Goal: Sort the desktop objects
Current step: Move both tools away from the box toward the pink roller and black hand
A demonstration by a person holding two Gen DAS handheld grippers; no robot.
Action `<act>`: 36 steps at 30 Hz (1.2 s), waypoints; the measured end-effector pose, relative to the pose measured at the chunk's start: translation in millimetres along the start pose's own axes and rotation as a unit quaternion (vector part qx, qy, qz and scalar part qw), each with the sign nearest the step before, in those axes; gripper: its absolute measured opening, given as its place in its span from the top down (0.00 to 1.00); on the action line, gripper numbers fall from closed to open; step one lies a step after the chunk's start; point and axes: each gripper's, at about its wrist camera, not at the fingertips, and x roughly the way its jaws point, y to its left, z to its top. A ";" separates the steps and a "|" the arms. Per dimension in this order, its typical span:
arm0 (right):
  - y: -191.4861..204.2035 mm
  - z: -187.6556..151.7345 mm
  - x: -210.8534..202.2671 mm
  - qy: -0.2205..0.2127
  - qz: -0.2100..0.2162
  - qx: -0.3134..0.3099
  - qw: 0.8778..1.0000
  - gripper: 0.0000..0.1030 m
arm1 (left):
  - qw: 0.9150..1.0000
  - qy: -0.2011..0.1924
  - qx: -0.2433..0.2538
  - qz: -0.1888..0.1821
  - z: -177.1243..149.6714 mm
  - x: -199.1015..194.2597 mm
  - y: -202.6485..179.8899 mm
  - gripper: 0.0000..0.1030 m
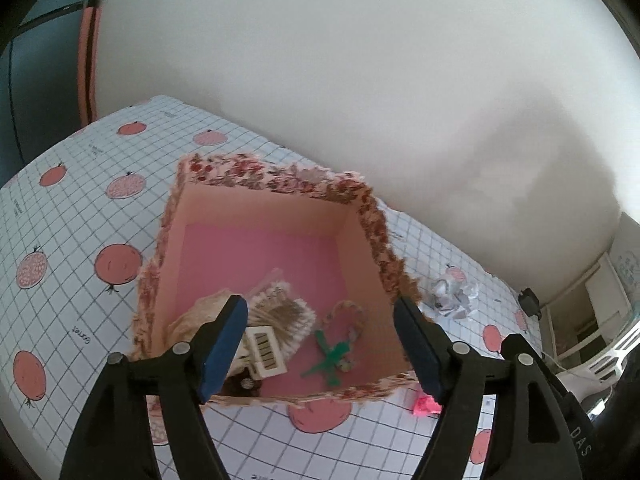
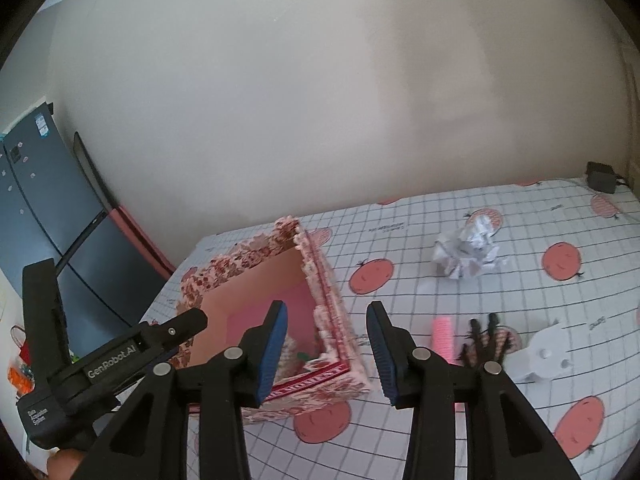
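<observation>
1. left gripper (image 1: 320, 344) hangs over the floral box (image 1: 276, 196), jaws spread, nothing between them.
2. right gripper (image 2: 326, 350) has its jaws parted and empty, at the box's near corner.
3. box sits near the desk (image 2: 420, 292) far edge, holding cotton swabs (image 1: 280, 312) and a green toy (image 1: 330, 358).
4. crumpled paper (image 2: 468, 250), pink comb (image 2: 443, 336) and black hair clip (image 2: 486, 340) lie on the desk right of the box.

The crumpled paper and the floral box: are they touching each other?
Apart. The right wrist view shows bare checked tablecloth between the crumpled paper and the floral box.
</observation>
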 end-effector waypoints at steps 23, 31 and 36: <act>-112.6 20.9 -72.1 -0.058 -0.100 0.075 0.990 0.29 | 0.996 -0.009 0.077 -0.037 -27.5 6.2 -91.2 0.25; -135.3 22.4 -86.2 -0.066 -0.114 0.096 0.987 0.11 | 0.994 -0.022 0.098 -0.039 -41.9 12.6 -118.9 0.25; -152.9 18.4 -83.9 -0.049 -0.125 0.112 0.985 0.10 | 0.990 -0.030 0.133 -0.032 -53.2 16.5 -138.5 0.25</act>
